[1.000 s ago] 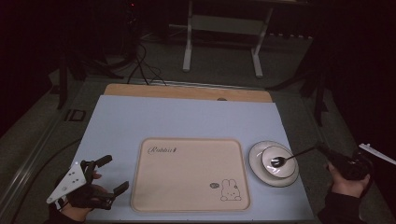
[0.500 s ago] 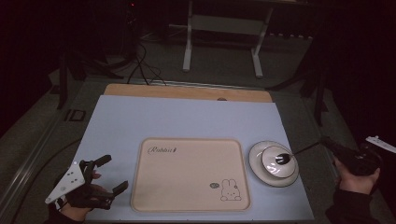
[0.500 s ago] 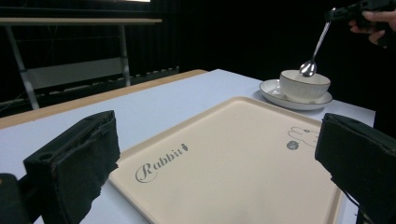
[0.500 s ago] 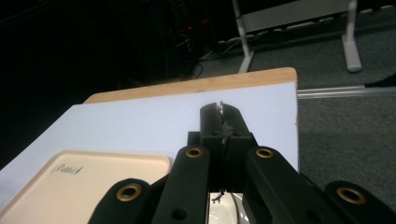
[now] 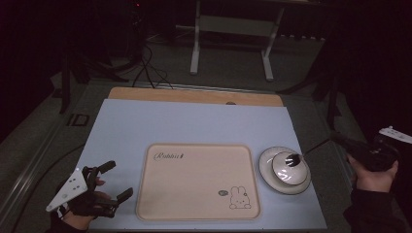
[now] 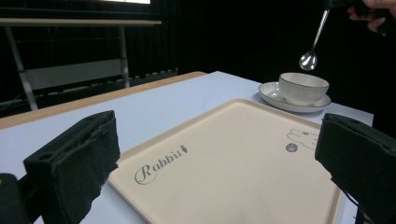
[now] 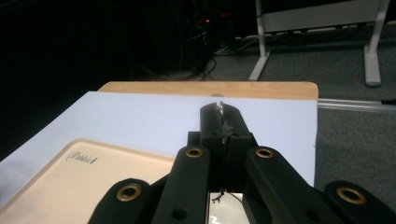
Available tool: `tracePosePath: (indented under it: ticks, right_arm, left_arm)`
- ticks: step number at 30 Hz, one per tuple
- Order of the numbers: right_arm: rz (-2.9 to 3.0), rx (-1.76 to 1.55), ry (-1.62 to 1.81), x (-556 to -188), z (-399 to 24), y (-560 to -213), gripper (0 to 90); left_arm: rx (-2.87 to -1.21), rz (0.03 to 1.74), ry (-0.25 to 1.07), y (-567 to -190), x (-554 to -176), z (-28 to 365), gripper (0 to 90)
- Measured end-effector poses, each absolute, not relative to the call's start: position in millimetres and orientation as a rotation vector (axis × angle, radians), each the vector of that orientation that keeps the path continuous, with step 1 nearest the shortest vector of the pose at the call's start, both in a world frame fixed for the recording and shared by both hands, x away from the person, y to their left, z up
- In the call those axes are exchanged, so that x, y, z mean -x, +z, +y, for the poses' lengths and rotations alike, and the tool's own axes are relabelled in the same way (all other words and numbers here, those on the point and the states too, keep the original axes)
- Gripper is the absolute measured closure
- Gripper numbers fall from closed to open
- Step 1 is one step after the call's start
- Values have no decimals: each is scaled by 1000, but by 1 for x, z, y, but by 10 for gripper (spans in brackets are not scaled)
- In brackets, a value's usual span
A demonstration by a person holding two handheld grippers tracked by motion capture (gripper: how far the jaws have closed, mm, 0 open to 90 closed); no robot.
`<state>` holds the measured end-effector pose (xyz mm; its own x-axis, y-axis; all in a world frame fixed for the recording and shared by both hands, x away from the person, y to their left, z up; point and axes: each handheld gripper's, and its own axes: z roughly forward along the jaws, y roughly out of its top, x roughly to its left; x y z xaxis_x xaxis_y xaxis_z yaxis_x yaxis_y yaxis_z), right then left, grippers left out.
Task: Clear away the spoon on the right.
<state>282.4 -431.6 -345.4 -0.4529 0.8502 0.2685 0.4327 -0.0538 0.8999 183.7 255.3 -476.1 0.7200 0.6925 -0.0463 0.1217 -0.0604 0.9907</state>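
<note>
A beige tray (image 5: pixel 197 187) printed with "Rabbit" and a bunny lies in the middle of the table. To its right a white bowl (image 5: pixel 286 170) stands on a saucer (image 5: pixel 265 172). My right gripper (image 5: pixel 338 139) is shut on the handle of a metal spoon (image 5: pixel 292 158), whose scoop hangs just over the bowl. In the left gripper view the spoon (image 6: pixel 309 59) hovers above the bowl (image 6: pixel 303 87). In the right gripper view the jaws (image 7: pixel 223 122) pinch the thin handle. My left gripper (image 5: pixel 117 180) stands open by the tray's left edge, holding nothing.
The table top (image 5: pixel 194 124) is light blue with a wooden strip (image 5: pixel 194 96) along its far edge. Beyond it, a white frame (image 5: pixel 233 29) stands on the dark floor, with cables (image 5: pixel 150 73) nearby. The right hand (image 5: pixel 371 177) is past the table's right edge.
The right gripper has drawn back to the right and up, lifting the spoon's scoop from inside the bowl to just above it. The left gripper has barely moved.
</note>
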Motion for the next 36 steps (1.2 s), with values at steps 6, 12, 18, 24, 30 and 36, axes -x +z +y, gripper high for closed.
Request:
tracePosePath:
  ticks: [6, 12, 18, 24, 30, 36]
  right_arm:
    - [1924, -1300, 1526, -288, -418, -335, 899]
    - [2005, -1241, 1551, -296, -403, -330, 900]
    - [2131, -1159, 1557, -309, -378, -330, 900]
    - [2209, -1106, 1562, -317, -362, -333, 900]
    - [2300, -1029, 1579, -325, -342, -337, 900]
    - [2443, -925, 1582, -336, -314, -348, 900]
  left_arm:
    - [-1589, 675, 531, -476, -184, 255, 0]
    - [-1591, 673, 533, -476, -183, 255, 0]
    - [-1589, 671, 531, -476, -183, 255, 0]
    - [-1590, 669, 526, -476, -184, 255, 0]
    - [-1592, 666, 523, -476, -184, 255, 0]
    - [-1593, 665, 523, -476, -184, 255, 0]
